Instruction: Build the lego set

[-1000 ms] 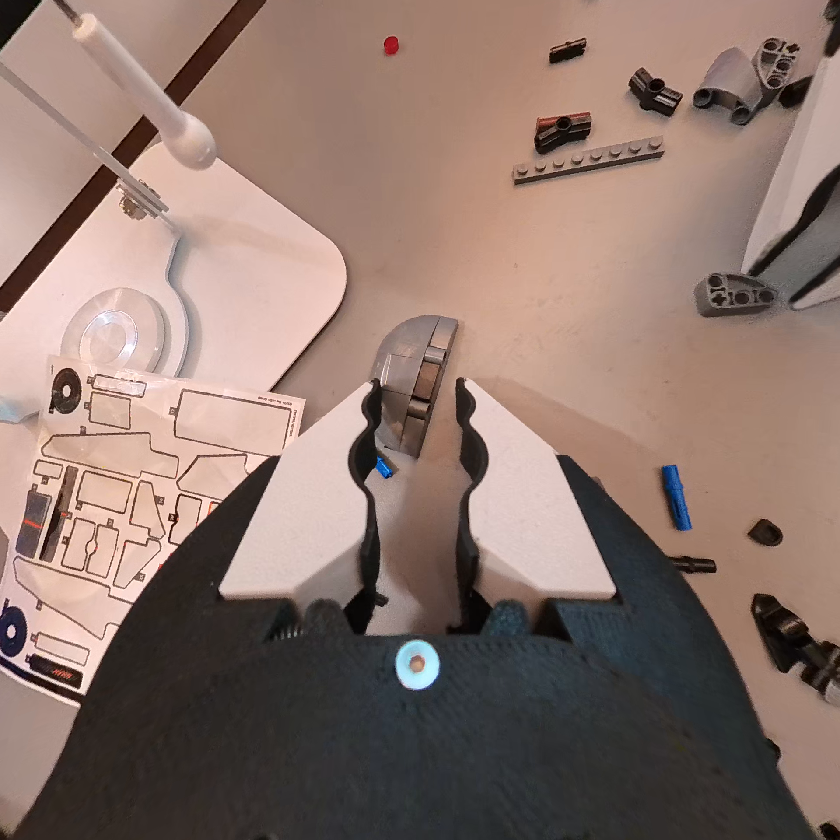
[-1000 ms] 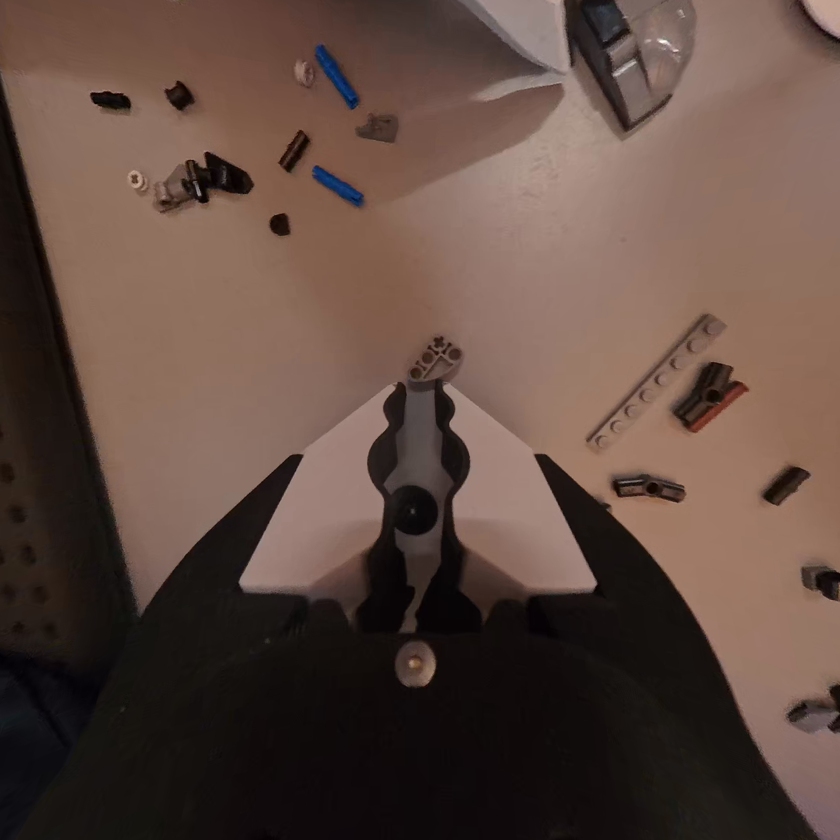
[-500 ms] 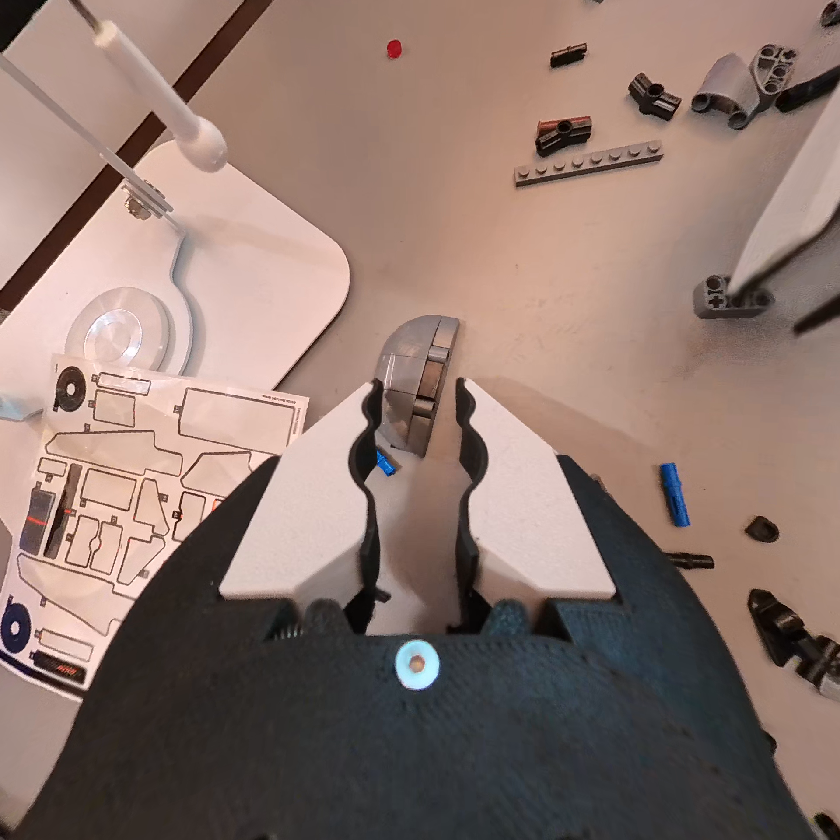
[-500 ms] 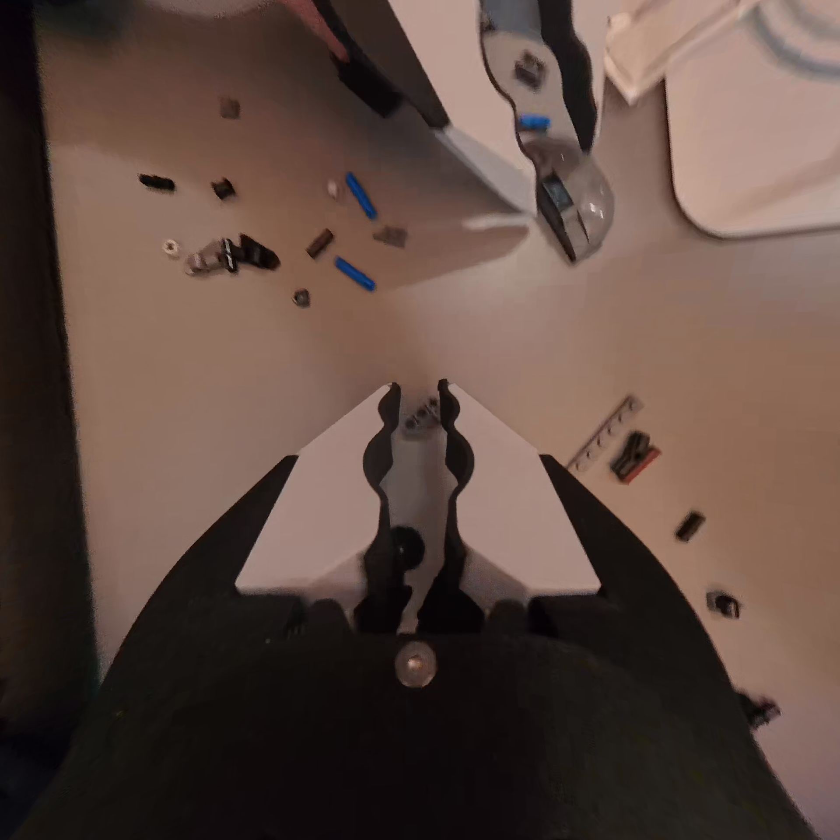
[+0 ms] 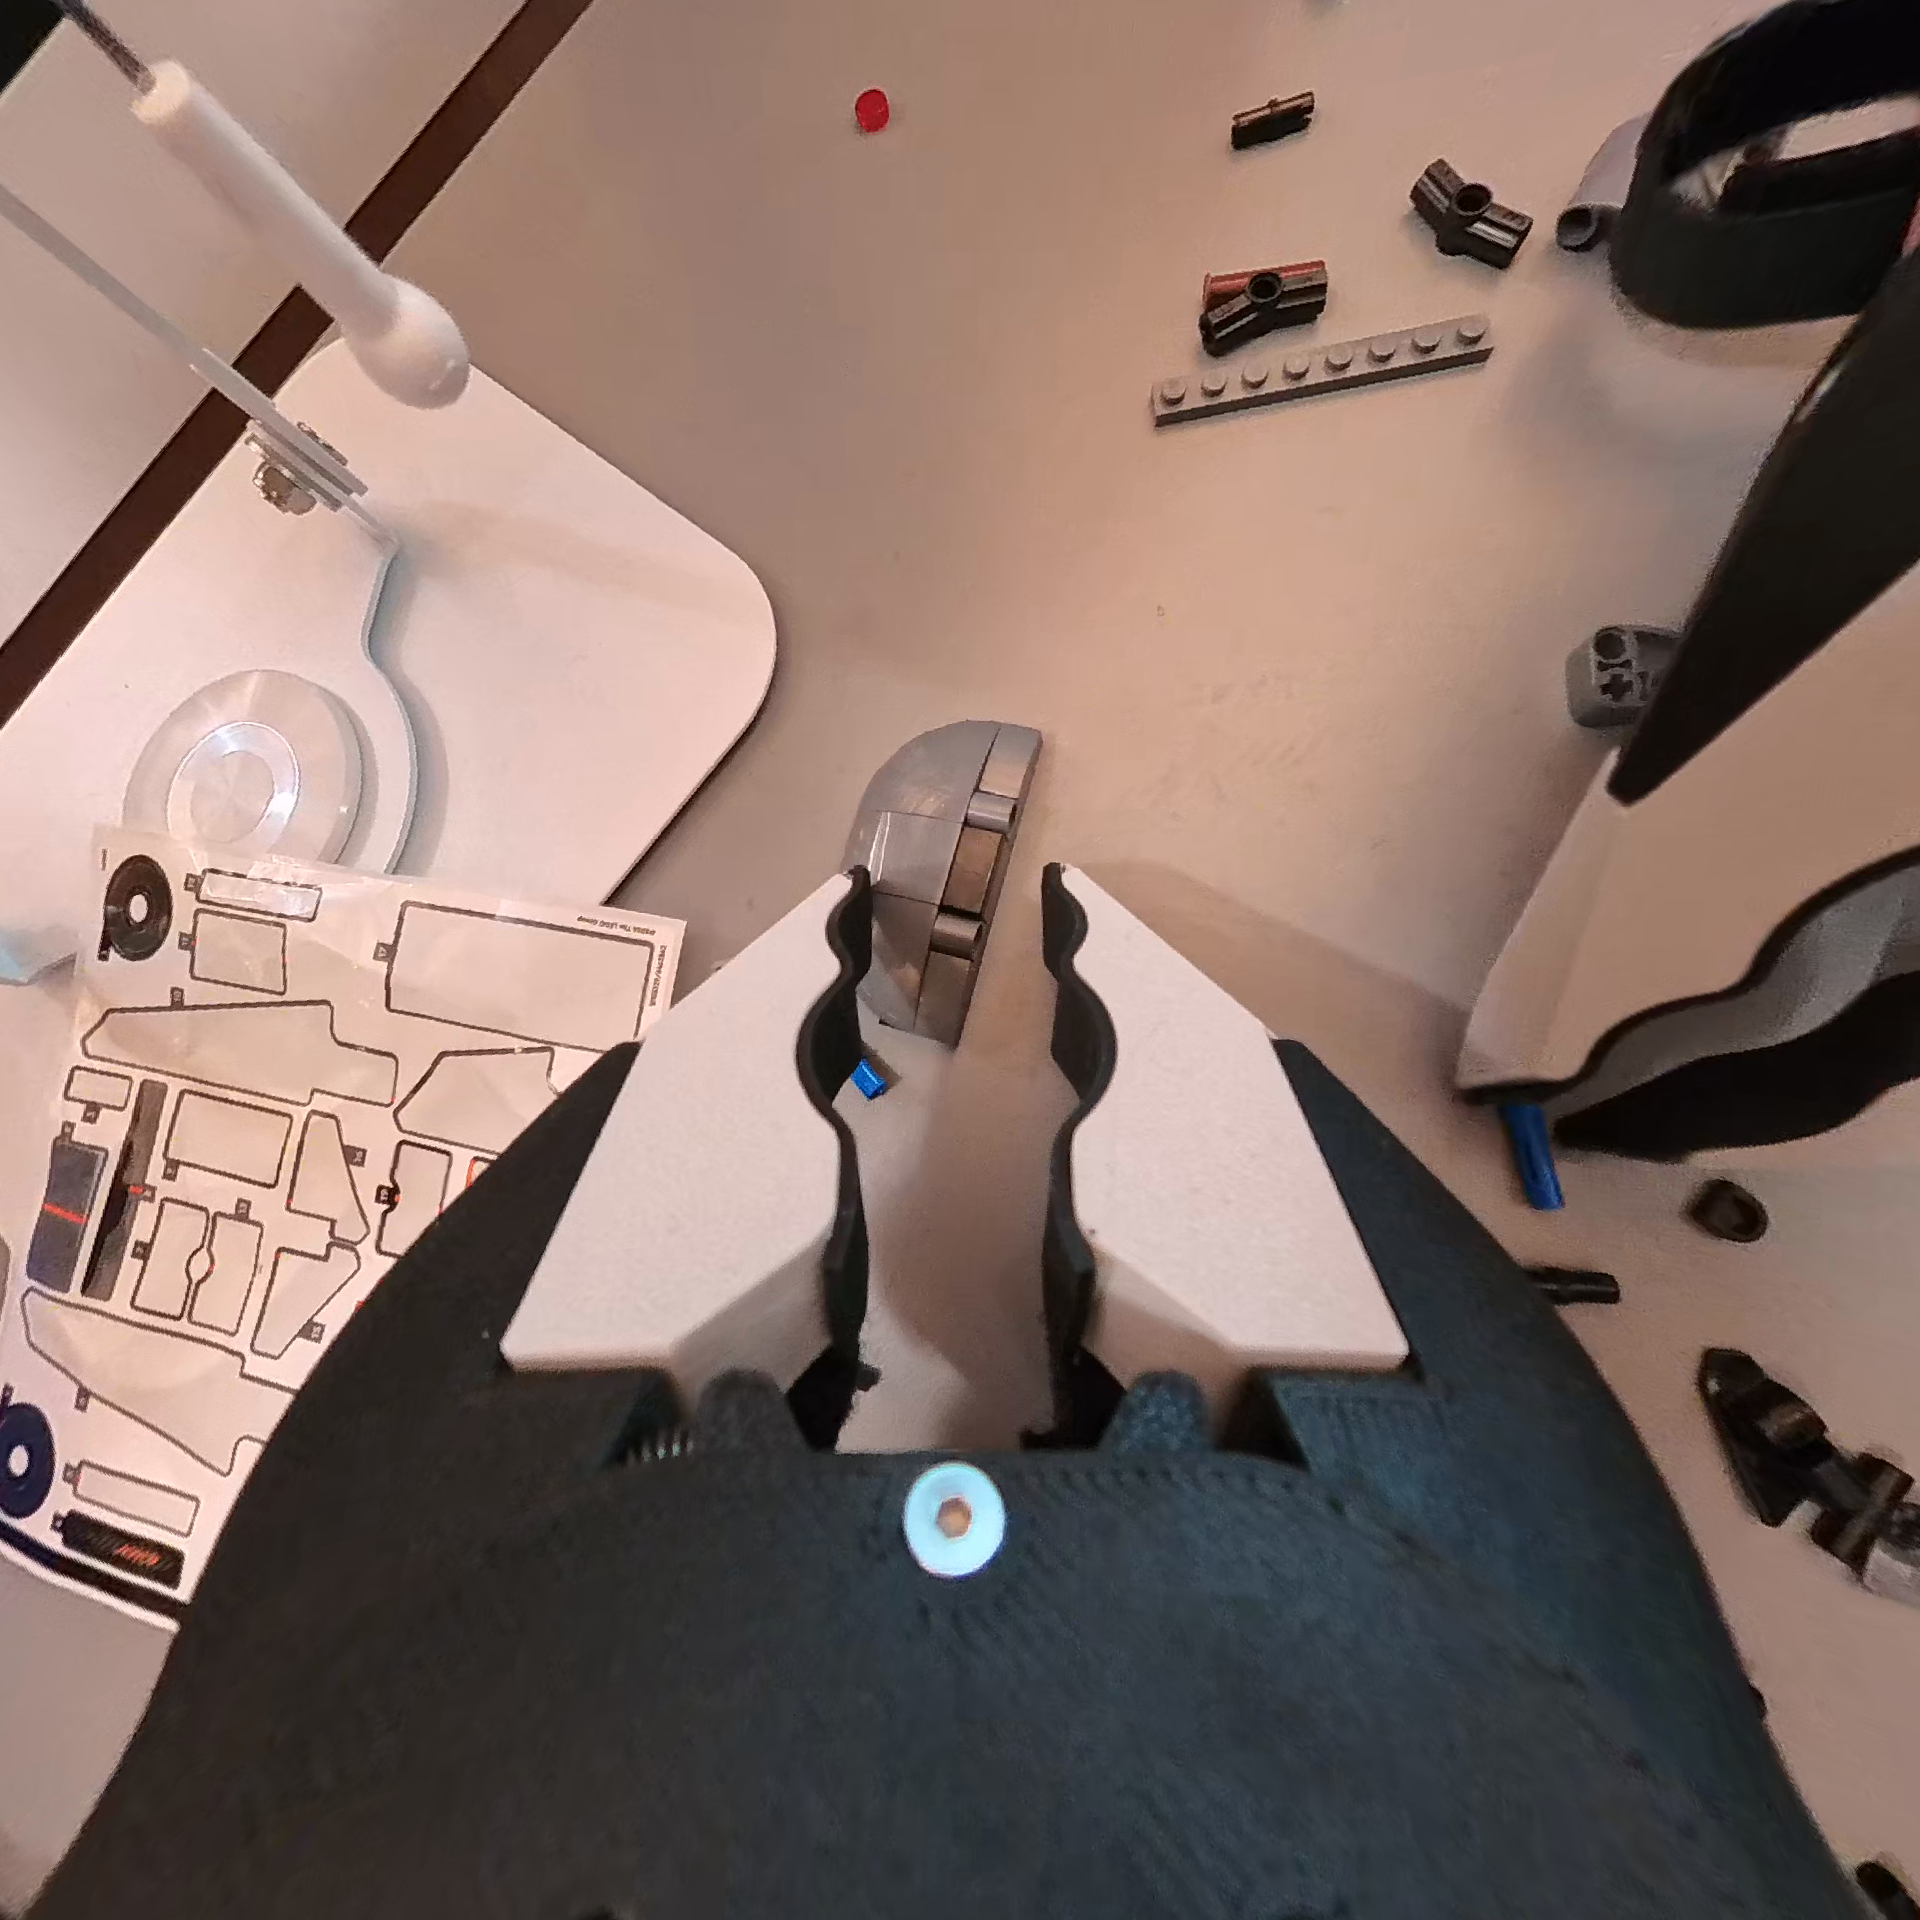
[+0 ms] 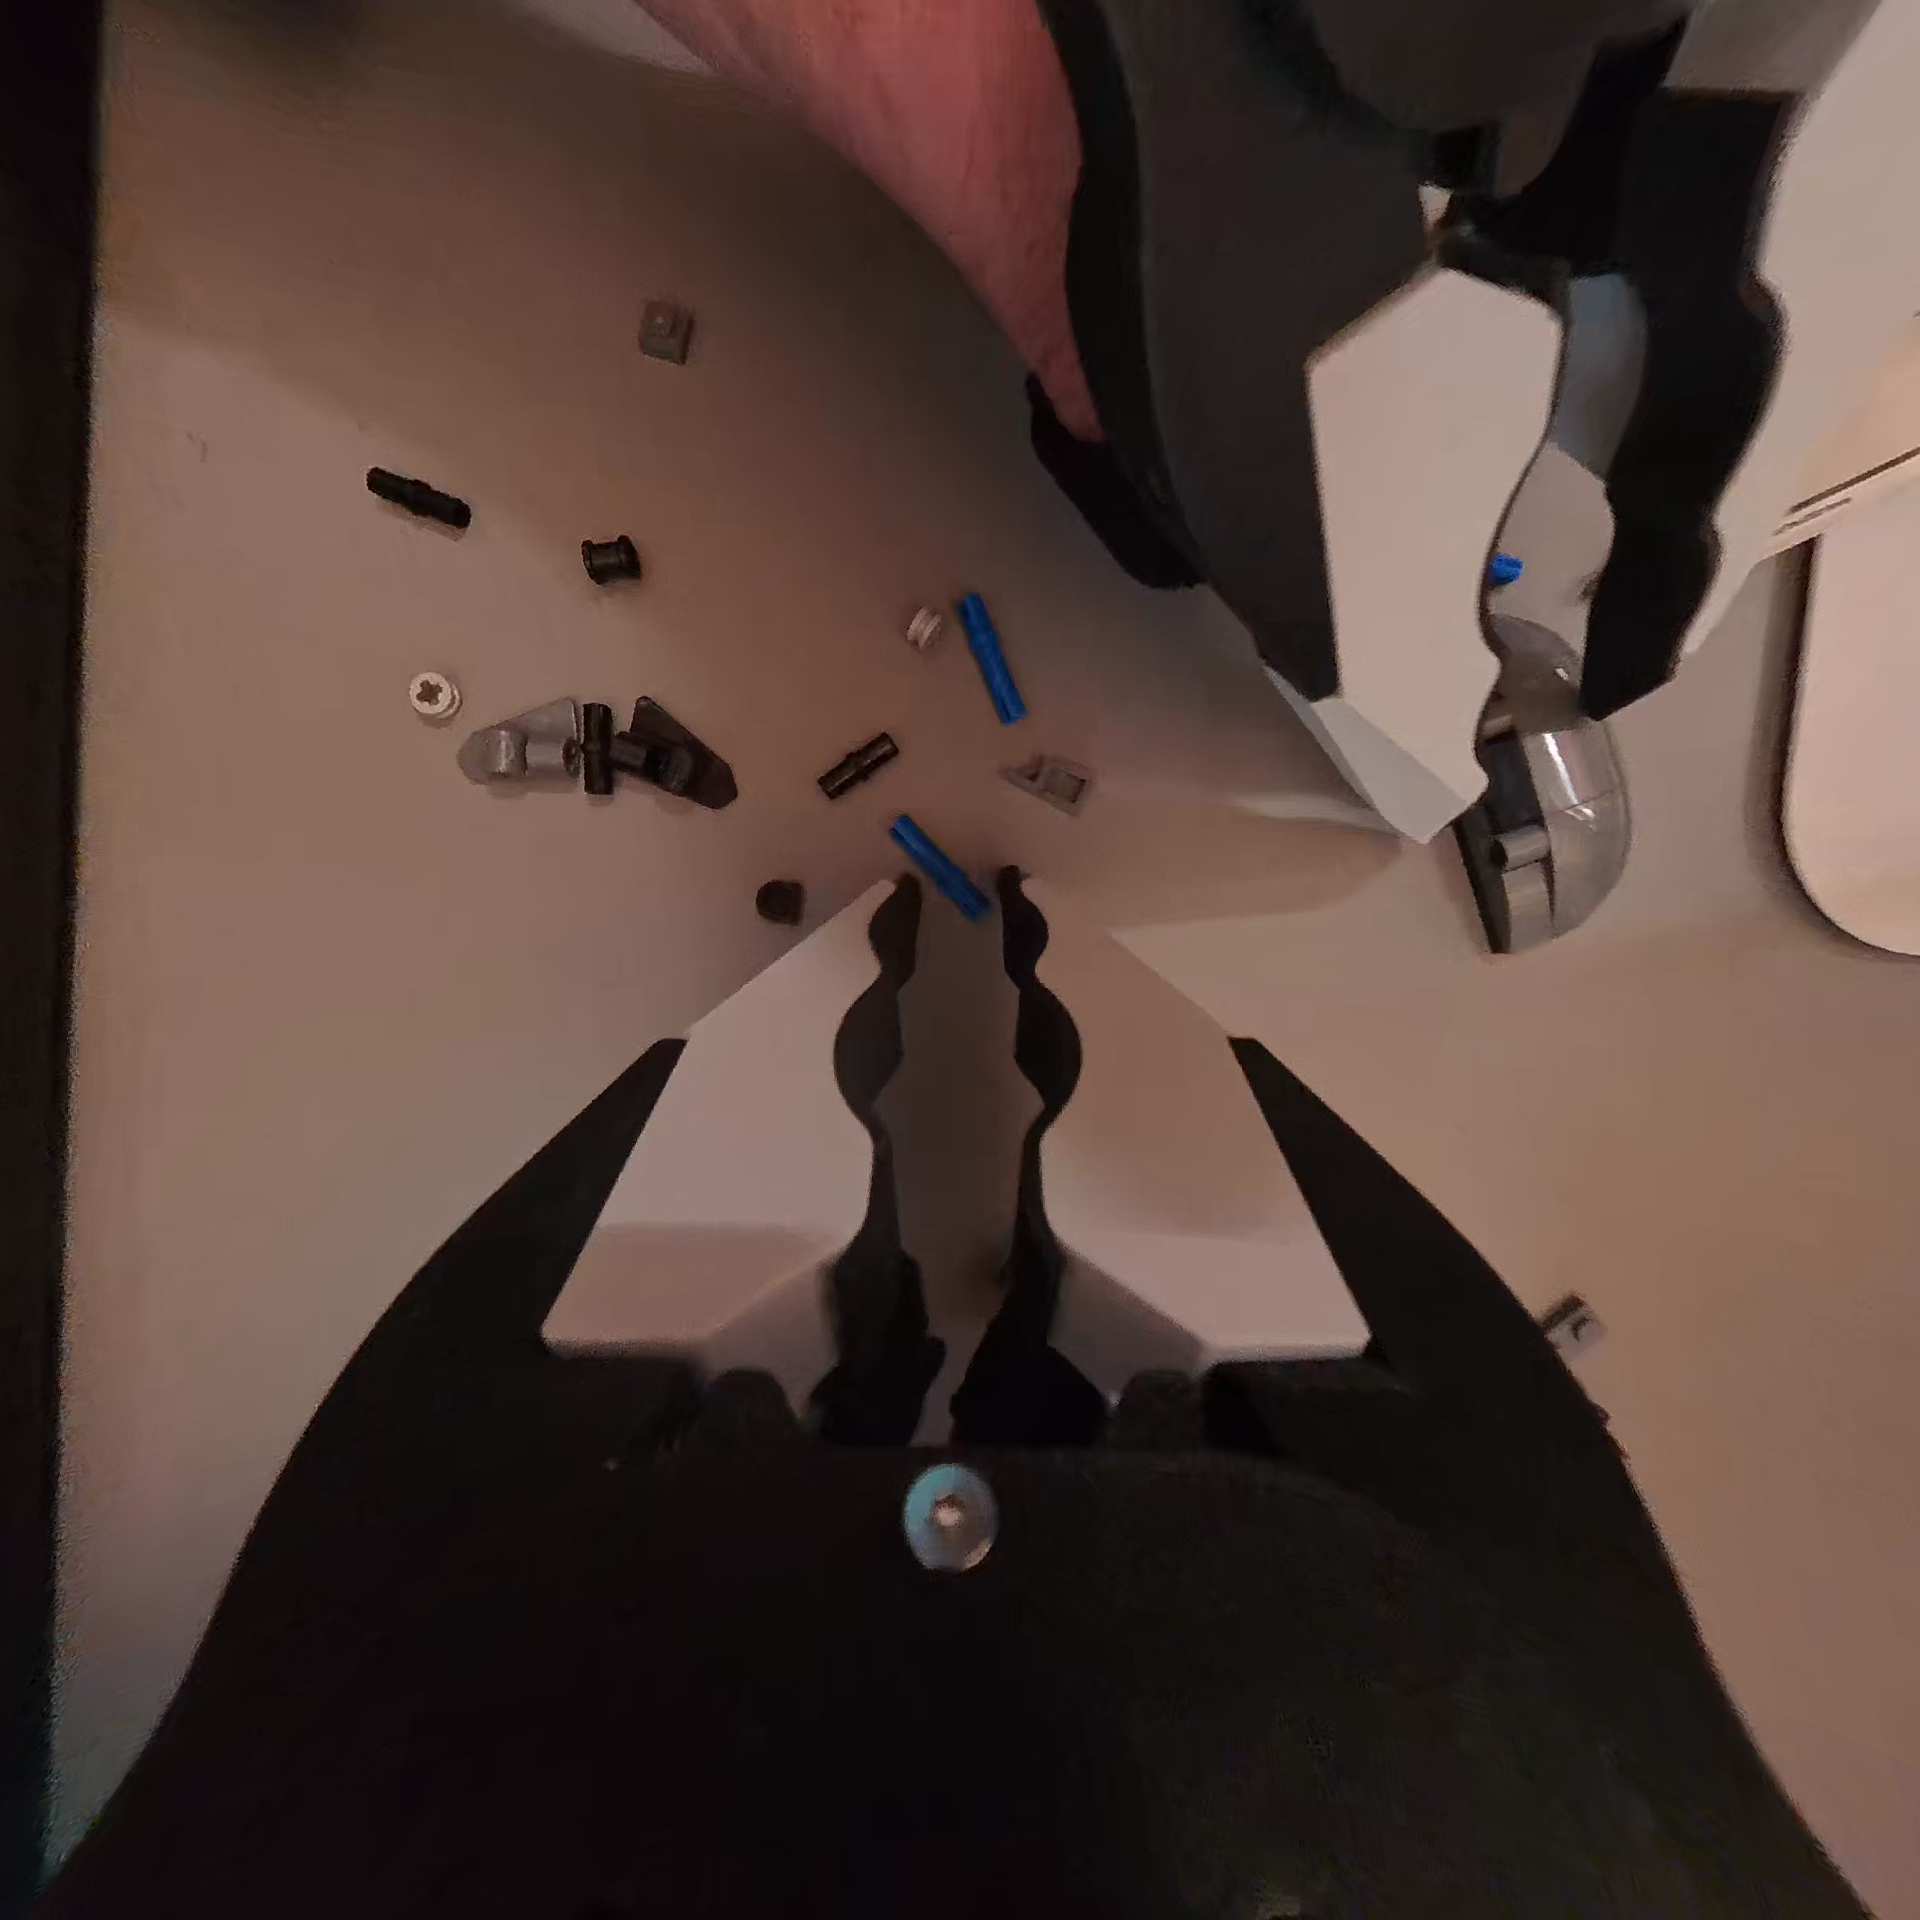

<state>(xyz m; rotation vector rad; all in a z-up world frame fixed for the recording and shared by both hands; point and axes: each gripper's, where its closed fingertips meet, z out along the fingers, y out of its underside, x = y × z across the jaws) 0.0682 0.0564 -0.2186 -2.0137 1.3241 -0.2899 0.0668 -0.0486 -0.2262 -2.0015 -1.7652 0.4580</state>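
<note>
A grey dome-shaped lego assembly [image 5: 935, 883] lies on the beige table just beyond my left gripper [image 5: 951, 881], against its left fingertip. The left gripper is open and holds nothing. A small blue piece [image 5: 868, 1081] shows between its fingers. In the right wrist view the assembly [image 6: 1558, 831] lies under the left gripper [image 6: 1527, 769]. My right gripper [image 6: 958, 883] is open with a narrow gap. One end of a blue pin [image 6: 935, 862] lies on the table between its tips. The right gripper [image 5: 1512, 1103] also shows in the left wrist view, over that pin [image 5: 1532, 1153].
A sticker sheet [image 5: 312, 1091] and a white stand base [image 5: 540, 623] lie to the left. A long grey plate [image 5: 1320, 369], black connectors [image 5: 1262, 301], a red stud [image 5: 873, 109] and a grey beam [image 5: 1610, 681] lie farther off. A second blue pin [image 6: 992, 655] and black pins [image 6: 857, 764] lie near the right gripper. About 12 cm separates my left fingertips from the long grey plate [image 5: 1320, 369].
My right gripper has moved from over the grey beam toward the left gripper and down to the blue pin. The left gripper and the dome assembly have stayed in place.
</note>
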